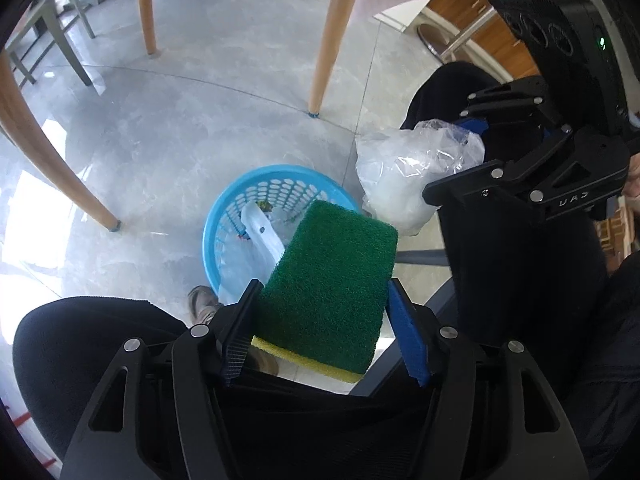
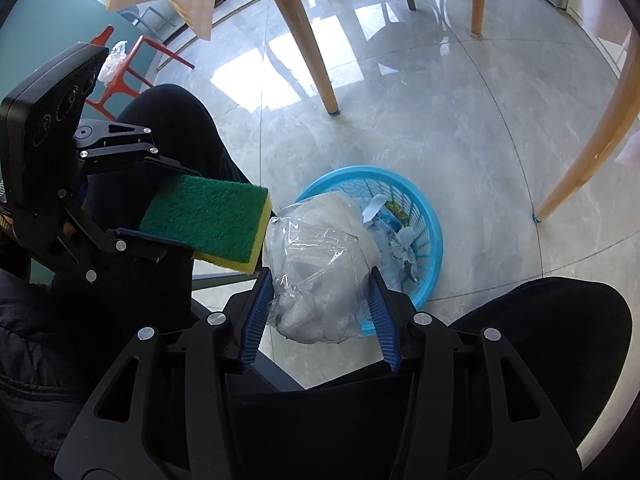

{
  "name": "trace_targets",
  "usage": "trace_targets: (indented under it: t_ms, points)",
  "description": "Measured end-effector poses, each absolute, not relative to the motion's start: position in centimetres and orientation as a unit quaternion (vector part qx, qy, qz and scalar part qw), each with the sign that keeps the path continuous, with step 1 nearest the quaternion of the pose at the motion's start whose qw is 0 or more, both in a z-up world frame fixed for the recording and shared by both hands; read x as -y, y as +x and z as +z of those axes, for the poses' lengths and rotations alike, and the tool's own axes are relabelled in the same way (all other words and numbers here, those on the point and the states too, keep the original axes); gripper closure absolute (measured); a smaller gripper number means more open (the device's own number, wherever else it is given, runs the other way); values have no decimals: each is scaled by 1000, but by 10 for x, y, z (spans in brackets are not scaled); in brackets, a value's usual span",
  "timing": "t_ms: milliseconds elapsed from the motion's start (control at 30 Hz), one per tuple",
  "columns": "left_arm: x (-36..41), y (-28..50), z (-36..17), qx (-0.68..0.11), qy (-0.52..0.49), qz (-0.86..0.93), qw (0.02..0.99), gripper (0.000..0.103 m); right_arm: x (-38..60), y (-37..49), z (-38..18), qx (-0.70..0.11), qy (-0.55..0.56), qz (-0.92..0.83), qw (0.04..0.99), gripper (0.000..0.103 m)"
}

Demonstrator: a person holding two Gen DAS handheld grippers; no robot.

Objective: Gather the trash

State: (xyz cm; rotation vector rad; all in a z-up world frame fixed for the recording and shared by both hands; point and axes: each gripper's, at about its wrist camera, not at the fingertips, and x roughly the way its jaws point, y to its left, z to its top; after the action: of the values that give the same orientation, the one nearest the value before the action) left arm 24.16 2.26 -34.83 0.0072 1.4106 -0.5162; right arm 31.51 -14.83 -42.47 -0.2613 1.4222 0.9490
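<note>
My left gripper [image 1: 324, 282] is shut on a green and yellow sponge [image 1: 340, 248], which hangs in the air. Below it a round blue basket [image 1: 224, 208] stands on the floor with plastic scraps inside. To the right, my right gripper [image 1: 450, 156] is shut on a crumpled clear plastic bag [image 1: 400, 176] with white stuff in it. In the right wrist view the bag [image 2: 320, 240] sits between the blue pads of my right gripper [image 2: 320, 272], above the near left rim of the basket [image 2: 432, 216]. My left gripper [image 2: 188, 210] holds the sponge [image 2: 216, 216] just left of the bag.
Wooden table legs [image 1: 332, 40] [image 2: 304, 36] stand on the glossy grey tiled floor around the basket. A person's knees in black trousers [image 1: 88, 336] [image 2: 560, 320] flank it, with a shoe [image 1: 202, 304] near its rim. A red chair [image 2: 128, 68] stands far left.
</note>
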Motion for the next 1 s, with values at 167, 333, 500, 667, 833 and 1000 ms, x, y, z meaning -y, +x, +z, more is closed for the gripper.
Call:
trace_targets:
  t_ms: [167, 333, 500, 667, 833, 1000]
  points:
    - [-16, 239, -348, -637, 26, -242, 731, 31, 145, 314, -424, -625, -120, 415, 650, 52]
    - [-21, 239, -345, -632, 26, -230, 740, 7, 146, 314, -426, -624, -112, 414, 653, 16]
    - [-16, 234, -343, -630, 30, -242, 738, 6, 146, 313, -423, -612, -120, 409, 666, 9]
    - [-15, 235, -339, -625, 24, -231, 745, 6, 148, 314, -427, -616, -120, 400, 668, 9]
    - [-15, 234, -339, -620, 34, -225, 751, 6, 151, 316, -426, -617, -111, 398, 670, 9]
    - [-15, 234, -339, -618, 40, -216, 755, 6, 152, 315, -425, -615, -111, 397, 672, 9]
